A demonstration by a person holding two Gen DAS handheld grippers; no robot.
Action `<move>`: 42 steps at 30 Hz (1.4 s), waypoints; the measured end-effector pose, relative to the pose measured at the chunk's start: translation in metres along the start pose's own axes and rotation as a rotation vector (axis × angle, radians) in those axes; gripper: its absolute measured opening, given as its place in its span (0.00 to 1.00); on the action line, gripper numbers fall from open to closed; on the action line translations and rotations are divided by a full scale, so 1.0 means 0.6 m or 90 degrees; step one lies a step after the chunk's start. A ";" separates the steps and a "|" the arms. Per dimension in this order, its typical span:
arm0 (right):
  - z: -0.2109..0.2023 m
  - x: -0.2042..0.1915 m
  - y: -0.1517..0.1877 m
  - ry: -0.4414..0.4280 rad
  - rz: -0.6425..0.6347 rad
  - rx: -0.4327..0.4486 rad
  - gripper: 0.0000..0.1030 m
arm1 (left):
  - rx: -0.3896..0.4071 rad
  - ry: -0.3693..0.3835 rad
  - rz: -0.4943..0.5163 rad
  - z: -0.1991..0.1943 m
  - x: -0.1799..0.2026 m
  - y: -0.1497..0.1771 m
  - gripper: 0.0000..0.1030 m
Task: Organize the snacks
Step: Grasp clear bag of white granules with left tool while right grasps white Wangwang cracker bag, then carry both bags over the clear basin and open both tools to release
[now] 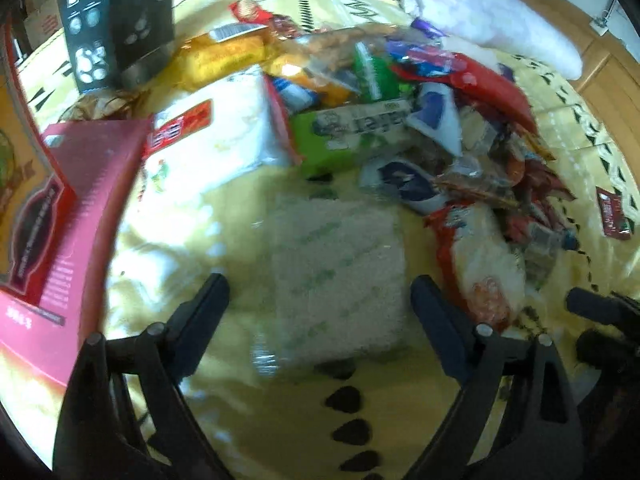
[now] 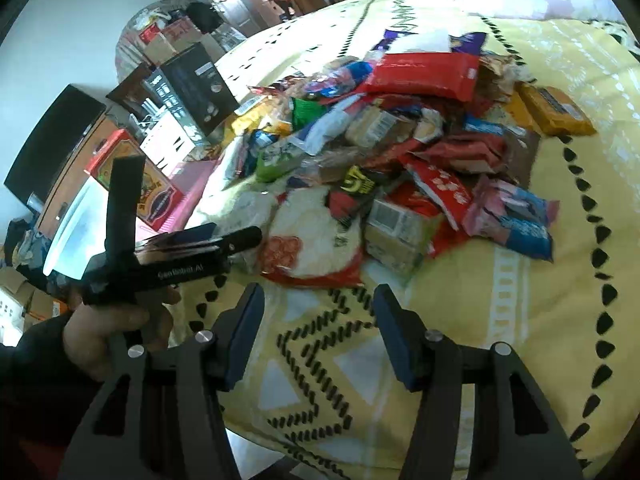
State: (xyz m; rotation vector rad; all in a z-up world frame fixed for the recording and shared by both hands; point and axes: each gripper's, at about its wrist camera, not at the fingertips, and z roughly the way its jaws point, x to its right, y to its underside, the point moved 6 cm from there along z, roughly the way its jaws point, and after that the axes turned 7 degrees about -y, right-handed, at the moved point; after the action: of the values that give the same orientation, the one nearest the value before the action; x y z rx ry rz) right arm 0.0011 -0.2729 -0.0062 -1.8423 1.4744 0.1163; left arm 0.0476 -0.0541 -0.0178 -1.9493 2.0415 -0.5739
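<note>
A heap of snack packs (image 2: 400, 140) lies on a bed with a yellow patterned spread (image 2: 520, 320). My left gripper (image 1: 320, 292) points down over a clear pack of pale crackers (image 1: 336, 272). Its jaws stand wide on either side of the pack, and the pads do not press on it. Just right of it lies a red-and-white pack (image 1: 484, 264), which also shows in the right wrist view (image 2: 316, 236). My right gripper (image 2: 318, 304) is open over bare spread in front of the heap, with nothing between its fingers. A hand (image 2: 108, 332) holds the left gripper (image 2: 228, 238) at the left.
A pink box (image 1: 80, 208) and a black box (image 1: 116, 20) stand at the left of the heap. A large white bag (image 1: 224, 136) and a green pack (image 1: 348, 136) lie behind the crackers. A white pillow (image 1: 480, 16) is at the back right, a small red sachet (image 1: 612, 212) apart at the right.
</note>
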 end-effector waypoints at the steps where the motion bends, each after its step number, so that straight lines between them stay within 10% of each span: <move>1: 0.004 -0.003 -0.002 0.001 -0.003 -0.002 0.60 | -0.002 -0.004 0.010 0.002 0.008 -0.003 0.91; 6: 0.015 -0.011 -0.008 0.012 -0.007 -0.003 0.63 | 0.000 -0.062 0.041 0.017 -0.002 -0.004 0.82; 10: 0.029 -0.008 -0.014 0.023 0.005 -0.004 0.64 | 0.014 -0.067 0.045 -0.013 -0.024 0.021 0.45; 24: 0.143 -0.012 -0.053 0.092 0.014 -0.059 0.87 | 0.017 -0.025 0.030 -0.071 -0.072 0.080 0.44; 27: 0.158 0.004 -0.043 0.118 0.029 -0.057 0.77 | 0.019 -0.025 0.028 -0.067 -0.073 0.067 0.44; 42: -0.002 -0.098 -0.071 0.094 -0.030 0.072 0.73 | 0.170 -0.002 0.085 -0.234 -0.023 0.002 0.44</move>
State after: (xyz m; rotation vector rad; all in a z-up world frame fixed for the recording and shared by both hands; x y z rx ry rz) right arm 0.0180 -0.2247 0.0455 -1.8250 1.5032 -0.1256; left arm -0.0158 -0.0258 0.1053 -1.6478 1.9593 -0.7664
